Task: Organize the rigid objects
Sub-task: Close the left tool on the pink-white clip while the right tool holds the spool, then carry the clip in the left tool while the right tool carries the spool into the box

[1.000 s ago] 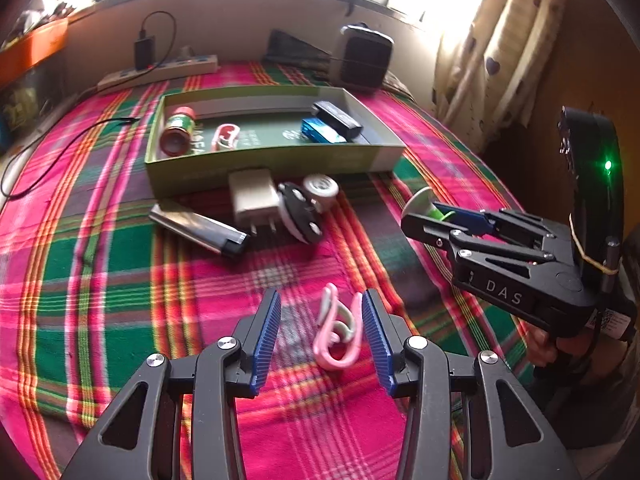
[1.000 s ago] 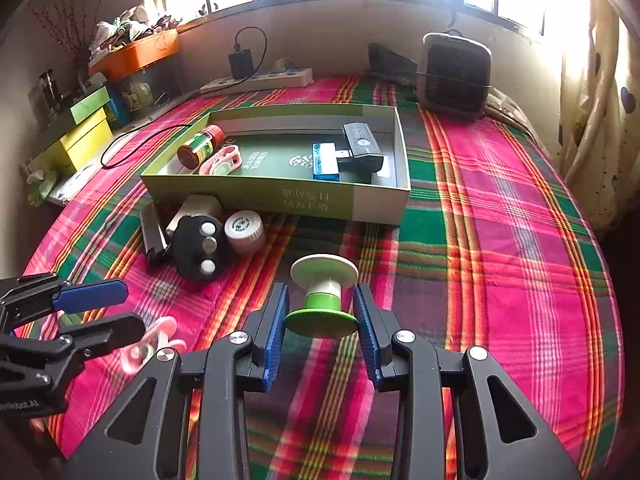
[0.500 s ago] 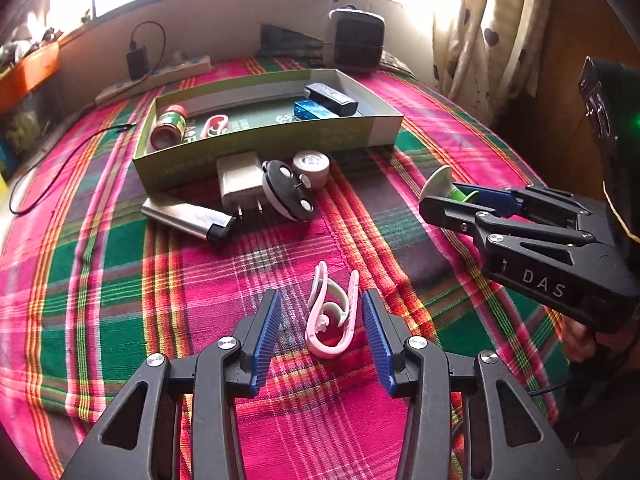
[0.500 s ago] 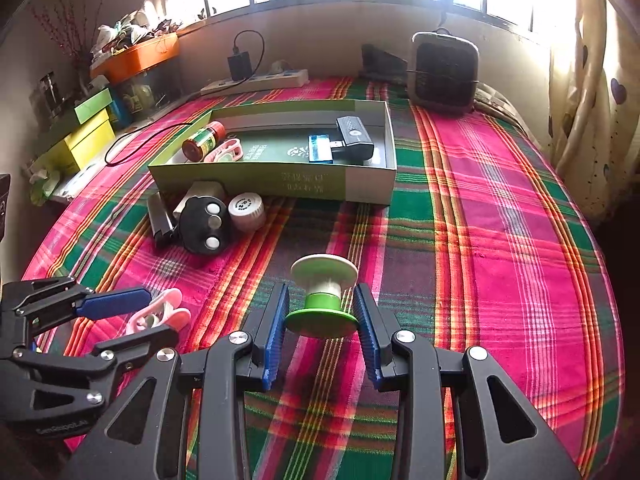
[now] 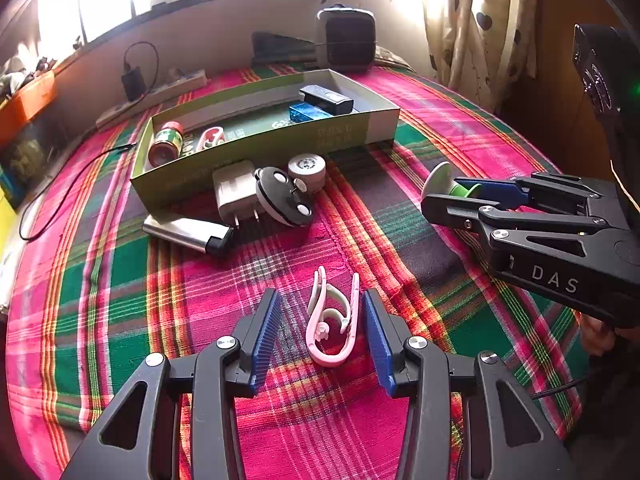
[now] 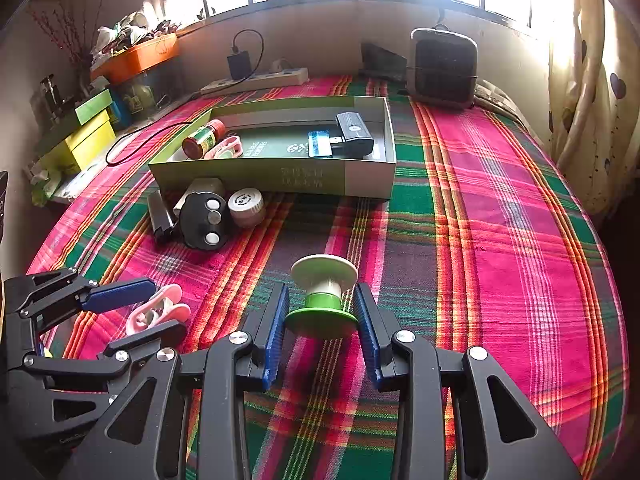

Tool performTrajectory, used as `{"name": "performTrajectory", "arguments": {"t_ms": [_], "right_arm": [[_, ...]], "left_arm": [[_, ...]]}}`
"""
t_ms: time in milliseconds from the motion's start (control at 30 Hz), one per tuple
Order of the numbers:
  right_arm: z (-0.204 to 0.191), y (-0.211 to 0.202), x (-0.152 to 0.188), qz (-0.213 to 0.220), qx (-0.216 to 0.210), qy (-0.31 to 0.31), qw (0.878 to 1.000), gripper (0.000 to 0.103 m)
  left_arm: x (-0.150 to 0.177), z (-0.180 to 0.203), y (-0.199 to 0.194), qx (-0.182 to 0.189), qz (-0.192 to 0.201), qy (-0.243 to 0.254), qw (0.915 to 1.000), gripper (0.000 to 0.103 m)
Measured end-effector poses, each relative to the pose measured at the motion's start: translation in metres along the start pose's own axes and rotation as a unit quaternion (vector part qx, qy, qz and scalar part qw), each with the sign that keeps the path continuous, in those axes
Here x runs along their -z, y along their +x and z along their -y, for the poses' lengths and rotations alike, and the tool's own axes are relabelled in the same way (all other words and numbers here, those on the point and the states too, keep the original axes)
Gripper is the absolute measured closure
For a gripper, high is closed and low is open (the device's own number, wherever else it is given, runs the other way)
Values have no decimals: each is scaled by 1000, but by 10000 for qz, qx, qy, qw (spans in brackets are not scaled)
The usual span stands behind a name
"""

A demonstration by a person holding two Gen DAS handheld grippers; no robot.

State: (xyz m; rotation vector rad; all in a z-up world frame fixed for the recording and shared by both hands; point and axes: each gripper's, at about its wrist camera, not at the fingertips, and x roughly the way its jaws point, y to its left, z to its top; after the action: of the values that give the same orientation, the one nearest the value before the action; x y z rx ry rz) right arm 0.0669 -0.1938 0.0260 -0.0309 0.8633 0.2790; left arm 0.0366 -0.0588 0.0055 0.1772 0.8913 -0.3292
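Since a second ago the left wrist view has rolled: the green cardboard tray (image 5: 356,128) now slants up to the right ahead of the left gripper (image 5: 322,320), and the pink plastic clip (image 5: 332,324) lies nearer its right pad. The jaws are seen standing apart, unchanged in width, with the clip between the blue pads (image 5: 266,332); whether the right pad touches the clip cannot be told. The right gripper (image 6: 322,316) is closed on the green-and-white plastic spool (image 6: 323,300), pads pressed against its green flange, as before.

The white plug adapter (image 5: 234,196) is largely hidden behind the black round disc (image 6: 205,220) in the right wrist view. The silver-and-black lighter (image 5: 188,234) is shown full length only in the left view. The orange shelf tray (image 6: 136,58) and yellow box (image 6: 86,144) are shown clearly only in the right view.
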Motion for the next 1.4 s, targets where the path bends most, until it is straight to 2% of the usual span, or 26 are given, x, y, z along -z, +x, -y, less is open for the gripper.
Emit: {"name": "performTrajectory", "arguments": {"t_ms": [200, 333, 400, 1067, 1400], "right_arm": [[0, 0, 1, -3, -27, -13, 10000, 68], [0, 0, 0, -6, -32, -12, 10000, 68], [0, 0, 0, -10, -38, -12, 10000, 68], [-2, -1, -1, 2, -18, -45, 10000, 68], [-3, -5, -8, 95, -16, -44, 9999, 68]], "left_arm": [[0, -1, 0, -7, 15, -46, 10000, 63], [0, -3, -1, -50, 24, -72, 10000, 78], [0, -4, -1, -64, 27, -73, 9999, 81], [-3, -19, -9, -6, 167, -349, 9993, 81], [-16, -35, -21, -18, 389, -533, 9978, 81]]}}
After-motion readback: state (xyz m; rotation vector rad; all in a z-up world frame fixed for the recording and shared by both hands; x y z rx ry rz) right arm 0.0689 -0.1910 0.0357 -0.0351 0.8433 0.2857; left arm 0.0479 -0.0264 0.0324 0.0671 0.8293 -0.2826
